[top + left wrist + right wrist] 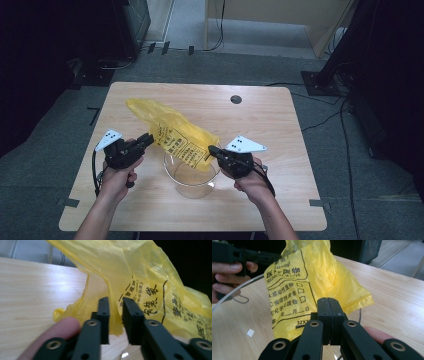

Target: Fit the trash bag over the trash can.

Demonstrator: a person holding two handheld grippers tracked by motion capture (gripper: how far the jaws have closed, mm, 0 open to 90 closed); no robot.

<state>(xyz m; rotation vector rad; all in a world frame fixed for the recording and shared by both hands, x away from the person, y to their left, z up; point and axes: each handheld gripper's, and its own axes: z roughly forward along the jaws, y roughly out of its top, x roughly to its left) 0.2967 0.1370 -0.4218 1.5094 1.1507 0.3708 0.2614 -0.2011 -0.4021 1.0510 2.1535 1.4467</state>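
Observation:
A yellow plastic bag [172, 131] with black print lies slanted across the table, its near end draped over the rim of a clear glass bowl [192, 184]. My left gripper [149, 138] meets the bag's left edge. In the left gripper view a narrow gap separates the jaws [116, 303], and a fold of the bag [140, 272] hangs in that gap. My right gripper [212, 149] is at the bag's near right corner above the bowl. Its jaws [328, 302] are pressed together on the bag's [294, 287] lower edge, with the printed label facing me.
The wooden table [280, 130] has a round cable hole [236, 99] at the back. The bowl's rim [235, 289] arcs past my right jaws, with the other hand behind it. Dark stands and cables surround the table on the grey floor.

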